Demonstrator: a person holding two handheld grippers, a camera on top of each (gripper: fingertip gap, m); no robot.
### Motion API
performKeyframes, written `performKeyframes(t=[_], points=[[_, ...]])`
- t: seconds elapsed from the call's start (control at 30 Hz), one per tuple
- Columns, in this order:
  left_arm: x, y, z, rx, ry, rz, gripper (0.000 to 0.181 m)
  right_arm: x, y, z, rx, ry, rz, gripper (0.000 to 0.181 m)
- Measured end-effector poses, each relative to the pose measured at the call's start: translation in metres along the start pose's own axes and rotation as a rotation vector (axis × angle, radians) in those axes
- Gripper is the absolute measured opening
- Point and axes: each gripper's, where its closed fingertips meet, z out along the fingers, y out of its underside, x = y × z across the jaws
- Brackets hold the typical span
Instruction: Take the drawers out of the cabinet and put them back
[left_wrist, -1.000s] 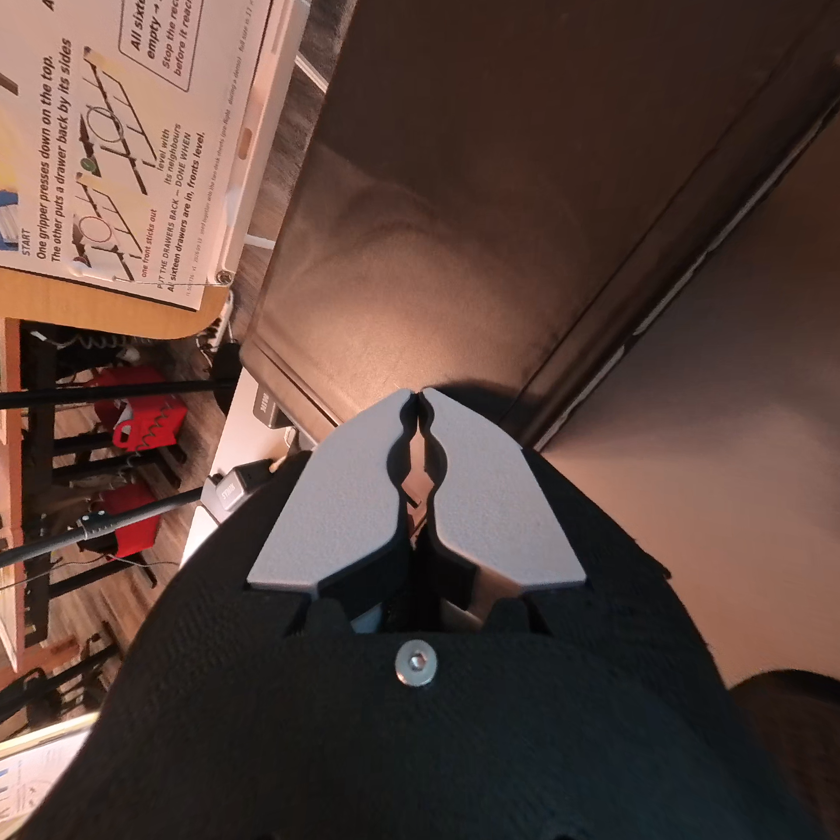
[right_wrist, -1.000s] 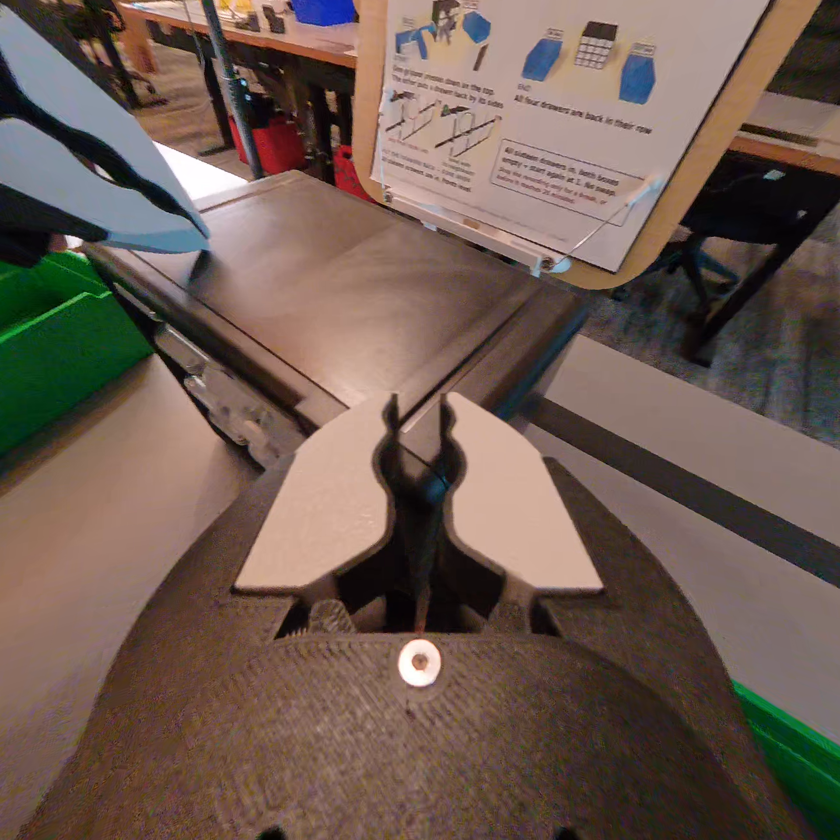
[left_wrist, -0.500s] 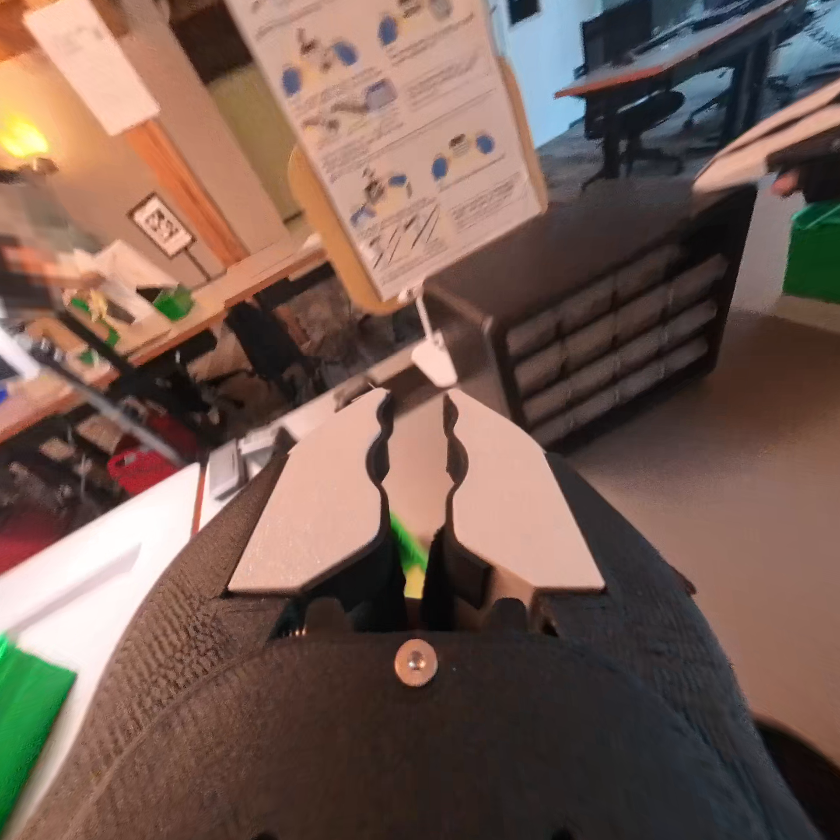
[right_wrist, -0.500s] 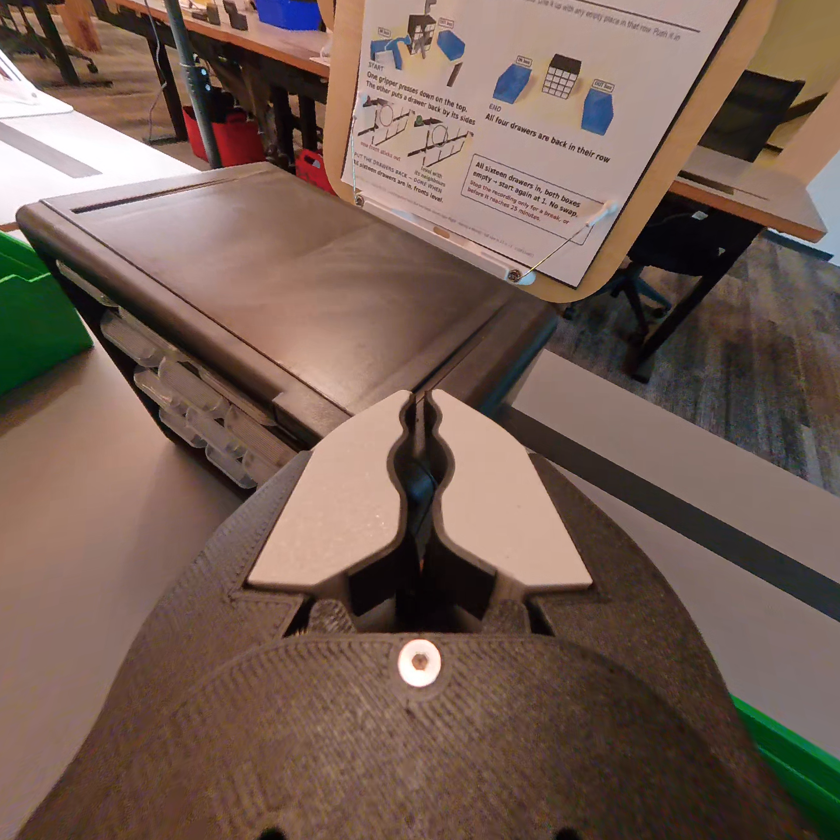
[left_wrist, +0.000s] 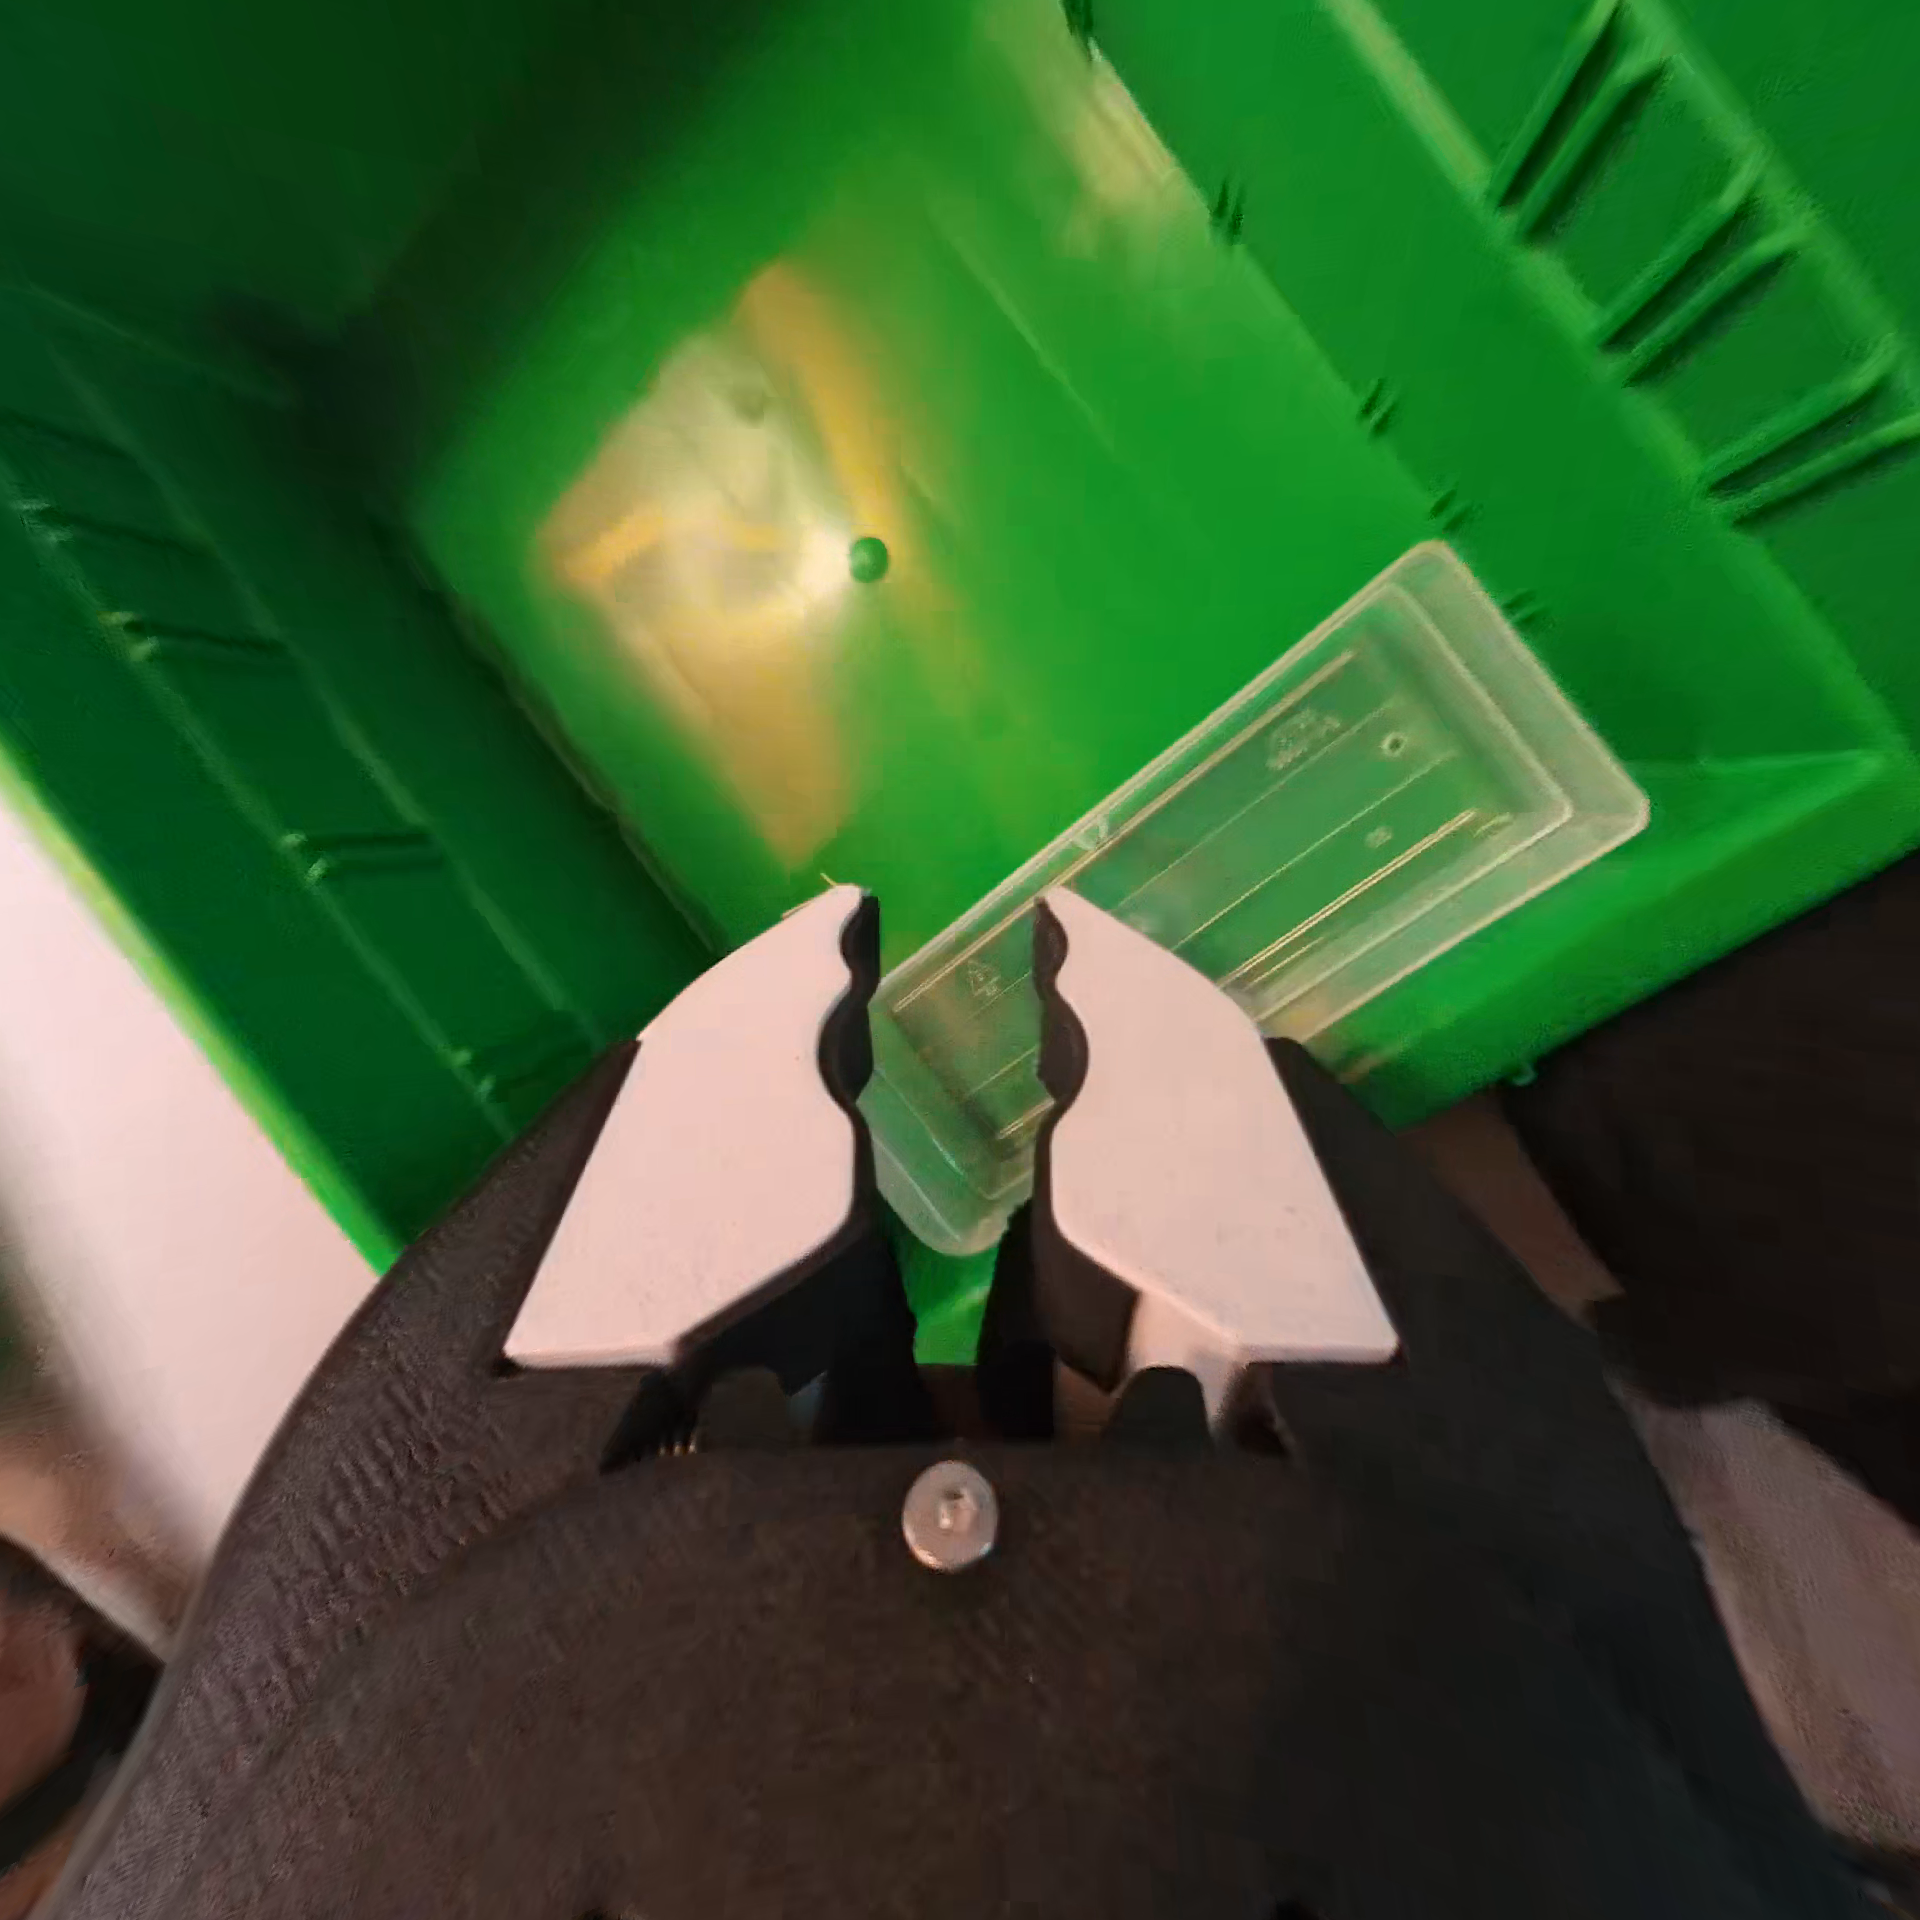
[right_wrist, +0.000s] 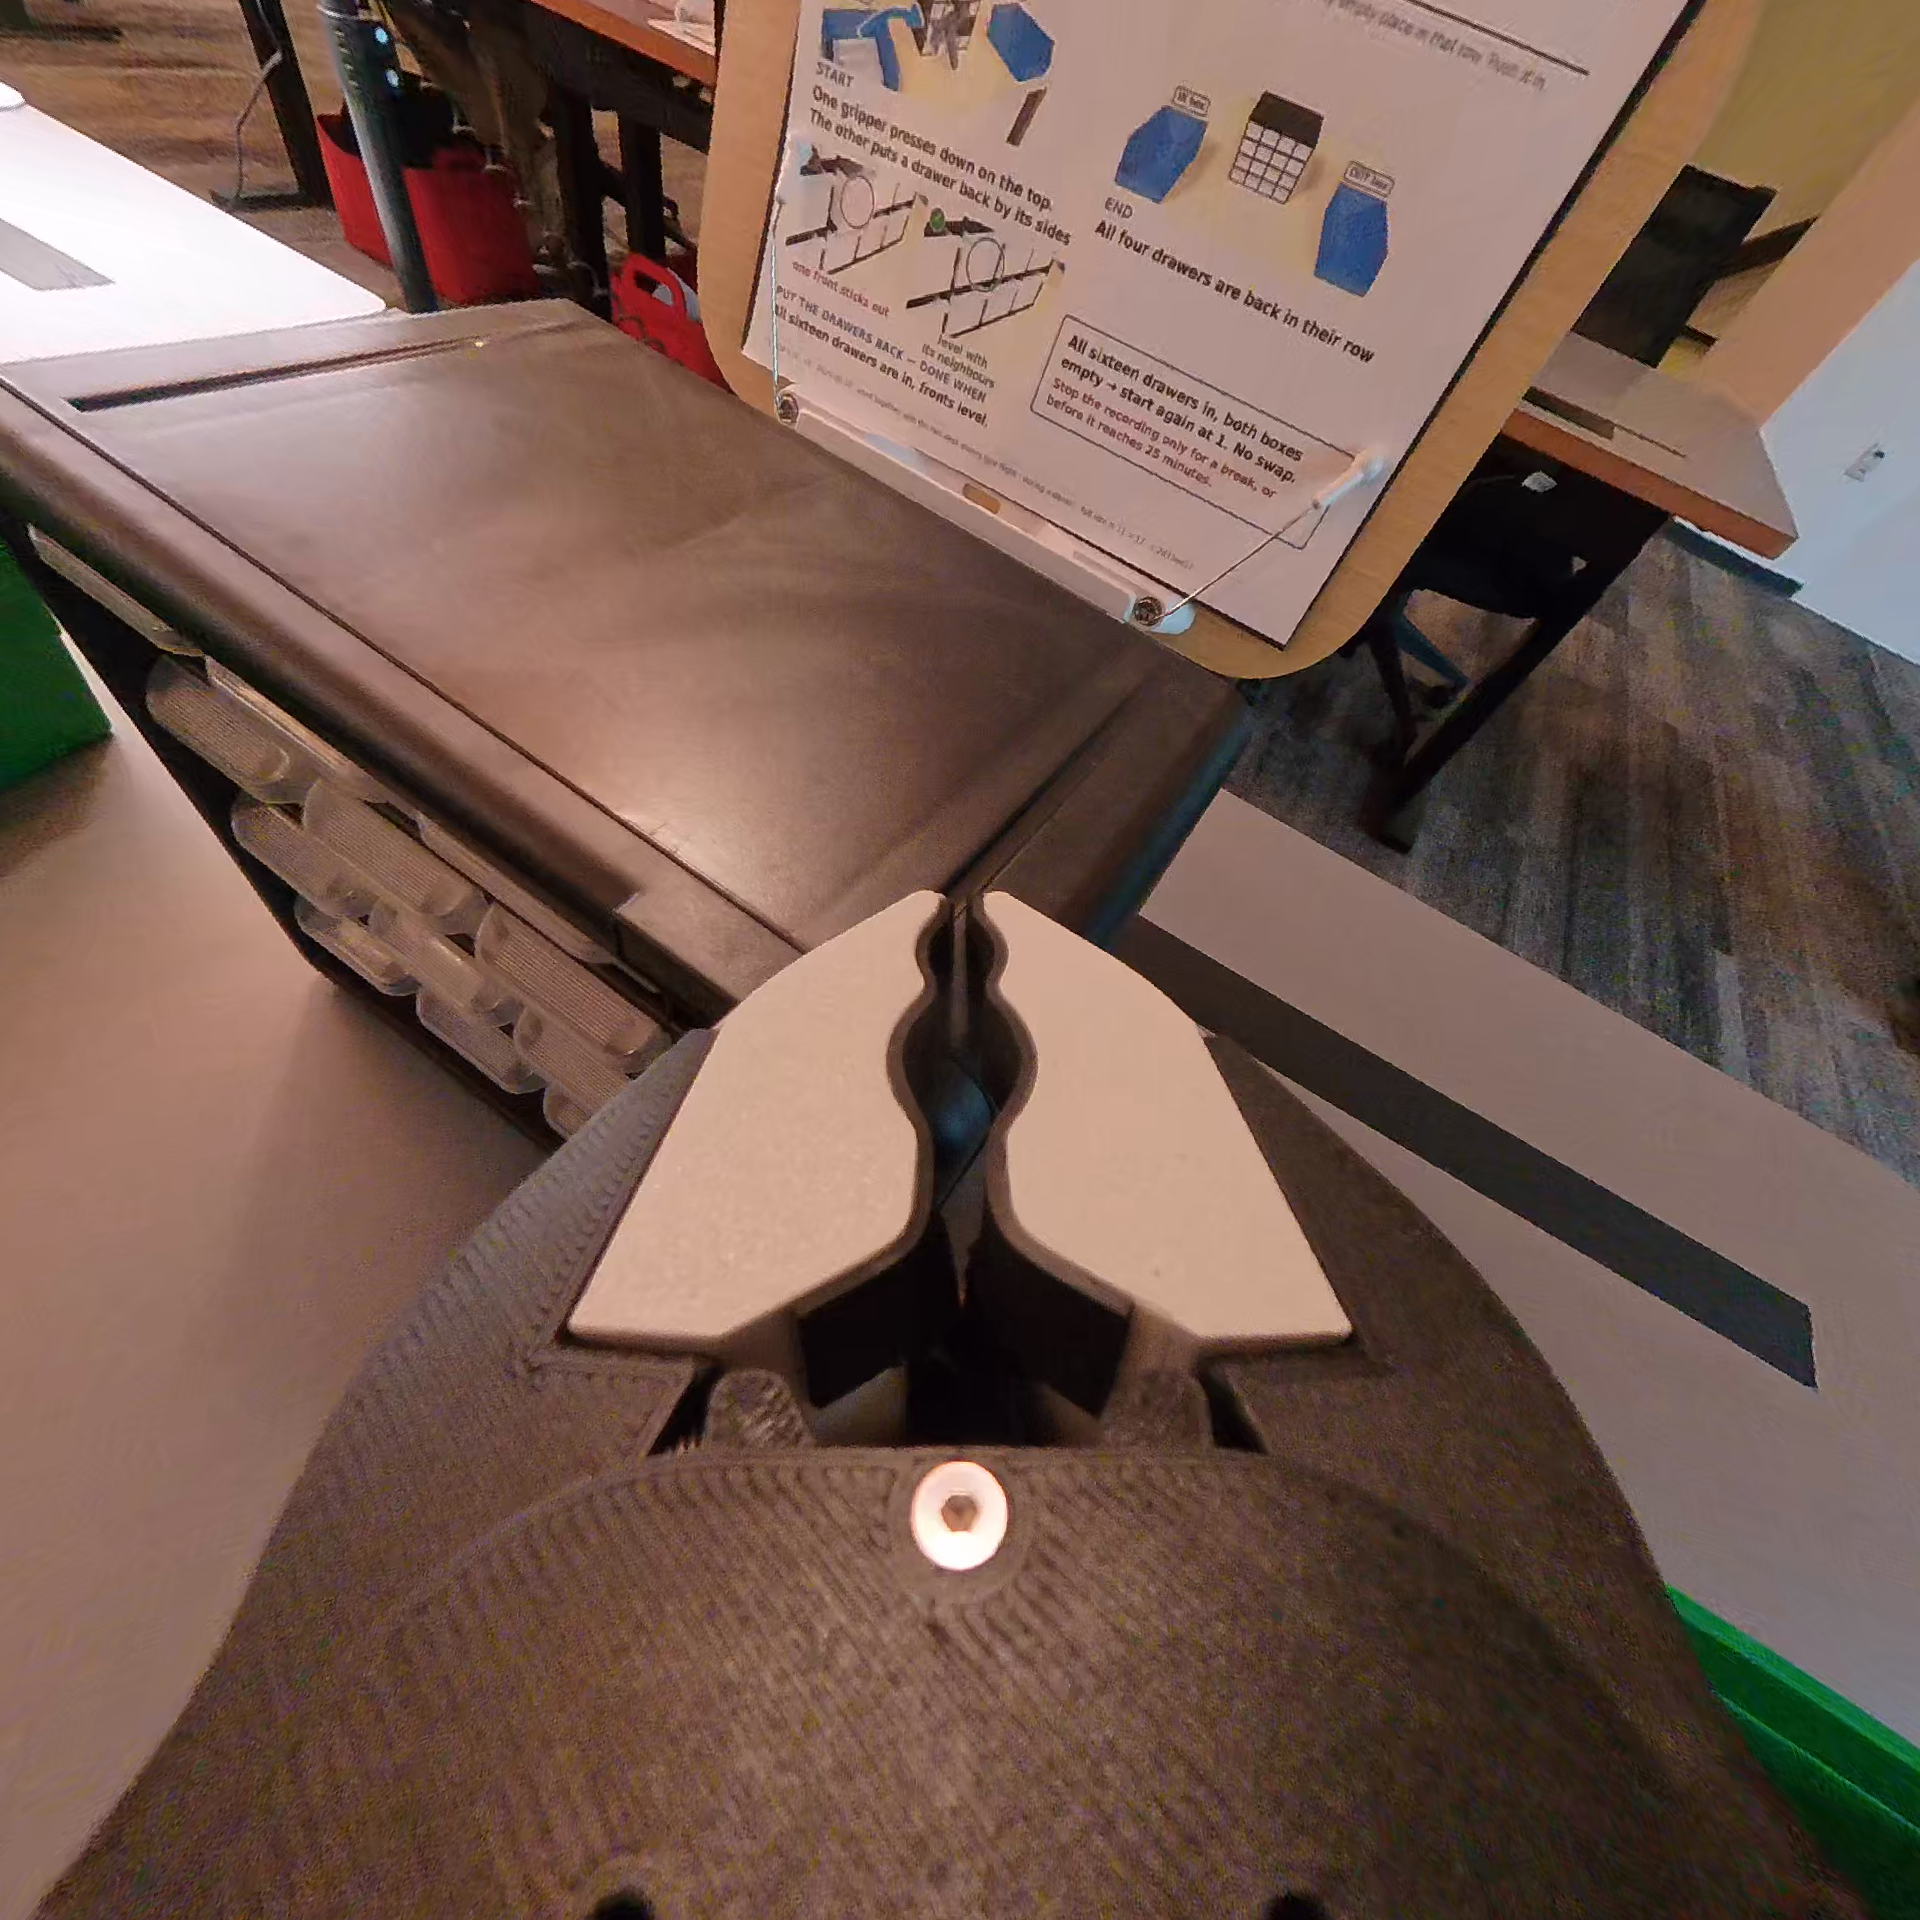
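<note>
Left claw (left_wrist: 956, 914) agape over one clear drawer (left_wrist: 1278, 862) in green bin (left_wrist: 312, 727); right claw (right_wrist: 964, 909) closed, empty

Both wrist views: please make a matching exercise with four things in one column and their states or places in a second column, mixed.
Things:
1. left gripper
2. right gripper
3. clear drawer
4. cabinet

States or places:
A. lies inside the green bin
B. stands on the table, dark top, drawers in its front
C. fingers parted, over the bin
D. fingers closed, at the cabinet's top corner

Pairs: 1-C, 2-D, 3-A, 4-B
</note>
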Motion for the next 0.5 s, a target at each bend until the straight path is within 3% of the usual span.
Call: performKeyframes(t=[0.03,0.17,0.23,0.3,0.37,0.5], points=[[-0.002,0.003,0.005,-0.056,0.013,0.031,0.029,0.0,0.0,0.0,-0.004,0.002,-0.004,0.002],[-0.005,0.014,0.022,-0.234,0.065,0.167,0.029,0.0,0.0,0.0,-0.003,0.004,-0.004,0.002],[-0.002,0.019,0.029,-0.287,0.1,0.219,0.013,0.0,0.0,0.0,0.002,0.004,-0.001,0.002],[-0.005,0.017,0.027,-0.278,0.087,0.239,0.008,0.0,0.0,0.0,0.003,0.006,0.002,0.002],[-0.011,0.006,0.015,-0.188,0.036,0.212,0.002,0.0,0.0,0.0,0.003,0.011,-0.001,0.002],[-0.021,-0.03,-0.03,0.136,-0.041,0.046,0.002,0.0,0.0,0.0,-0.001,0.017,-0.006,0.002]])
